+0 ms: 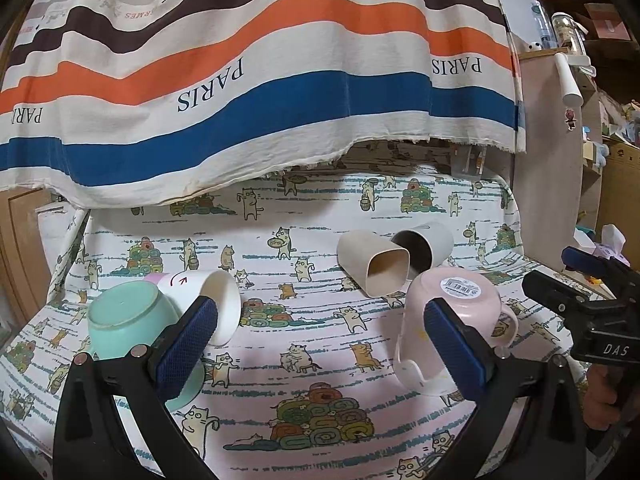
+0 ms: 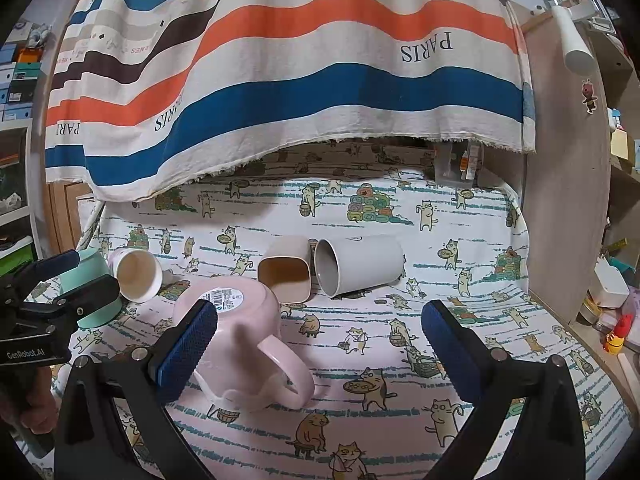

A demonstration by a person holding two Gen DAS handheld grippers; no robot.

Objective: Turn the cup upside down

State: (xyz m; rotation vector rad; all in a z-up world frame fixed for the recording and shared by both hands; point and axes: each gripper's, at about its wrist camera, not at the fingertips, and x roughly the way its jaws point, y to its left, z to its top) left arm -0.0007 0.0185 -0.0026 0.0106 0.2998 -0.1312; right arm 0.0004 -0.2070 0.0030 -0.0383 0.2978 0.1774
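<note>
Several cups lie on the cat-print cloth. A pink mug [image 1: 452, 320] [image 2: 244, 332] stands upside down, barcode label on its base, handle toward the right. A mint cup [image 1: 128, 320] [image 2: 94, 292] is upside down at the left. A white cup [image 1: 208, 300] [image 2: 138, 274], a beige square cup [image 1: 376, 266] [image 2: 286, 272] and a grey cup [image 1: 424, 244] [image 2: 360, 264] lie on their sides. My left gripper [image 1: 320, 344] is open and empty between the mint cup and the pink mug. My right gripper [image 2: 320, 344] is open and empty, its left finger [image 2: 188, 344] in front of the pink mug.
A striped "PARIS" cloth [image 1: 256, 80] hangs over the back of the table. A wooden panel [image 2: 568, 200] rises at the right, with small items on shelves beyond it. The right gripper's body shows at the right edge of the left wrist view [image 1: 592, 312].
</note>
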